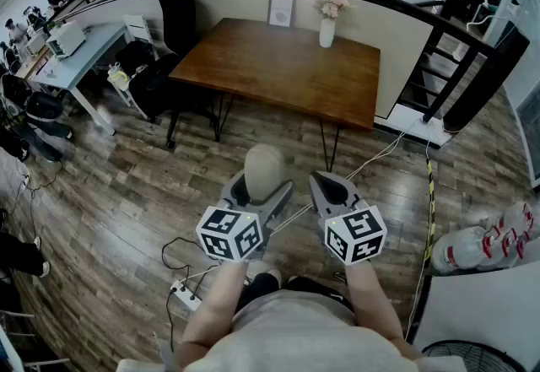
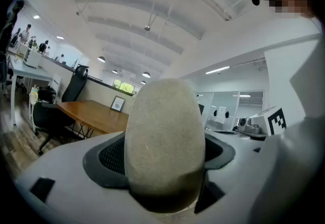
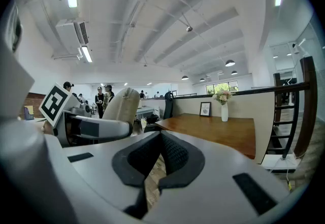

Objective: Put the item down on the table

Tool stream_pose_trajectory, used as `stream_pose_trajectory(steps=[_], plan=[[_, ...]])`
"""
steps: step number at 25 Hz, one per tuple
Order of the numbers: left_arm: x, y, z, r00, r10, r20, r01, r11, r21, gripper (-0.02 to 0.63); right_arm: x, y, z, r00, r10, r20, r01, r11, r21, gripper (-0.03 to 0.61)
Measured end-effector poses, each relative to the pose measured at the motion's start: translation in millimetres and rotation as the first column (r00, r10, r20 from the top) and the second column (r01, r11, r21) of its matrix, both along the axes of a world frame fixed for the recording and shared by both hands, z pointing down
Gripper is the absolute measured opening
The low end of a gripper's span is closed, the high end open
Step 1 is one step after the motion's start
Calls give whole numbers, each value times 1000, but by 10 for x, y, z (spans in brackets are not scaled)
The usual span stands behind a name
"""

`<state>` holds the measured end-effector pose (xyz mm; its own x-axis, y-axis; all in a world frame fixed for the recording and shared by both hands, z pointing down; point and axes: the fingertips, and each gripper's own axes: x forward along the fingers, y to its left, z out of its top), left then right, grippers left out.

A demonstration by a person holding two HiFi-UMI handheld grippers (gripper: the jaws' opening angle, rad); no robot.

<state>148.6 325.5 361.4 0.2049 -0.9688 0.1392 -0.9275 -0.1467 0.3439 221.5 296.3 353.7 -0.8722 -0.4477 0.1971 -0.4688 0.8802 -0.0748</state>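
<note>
Your left gripper (image 1: 262, 196) is clenched on the oval item (image 1: 264, 168). Its fingers (image 2: 109, 154) press the item's lower sides, and the rounded top stands upright above them. Your right gripper (image 1: 331, 189) holds nothing, with its fingers (image 3: 175, 154) closed together.

- The item is carried at your front over the wood floor (image 1: 126, 193), well apart from the brown worktop (image 1: 278, 67) ahead.
- The item is beige with a matte, slightly fuzzy or grainy skin. I'd judge it grippy rather than slick.
- It shows no dent where the pads bear, so it's probably firm. Weight can't be told.
- The present hold low on the sides looks sound. An egg shape may roll once freed, so lay it flat on open wood.
- A vase (image 1: 326, 31) and a picture frame (image 1: 281, 11) stand at the far edge. Keep clear of them.
</note>
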Motion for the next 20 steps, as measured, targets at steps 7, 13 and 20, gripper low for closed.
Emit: stream_pose_trajectory(steps=[7, 13, 20], plan=[[46, 20, 51, 1000, 16, 2, -16, 1000, -6, 411, -10, 23, 31, 1000, 3, -1, -3, 1000, 2, 8], [9, 30, 11, 1000, 18, 3, -18, 1000, 3, 410, -49, 44, 13, 1000, -5, 3, 5, 1000, 4, 9], [-22, 36, 34, 1000, 31, -1, -31, 1000, -1, 411, -143, 122, -3, 1000, -16, 11, 16, 1000, 3, 9]])
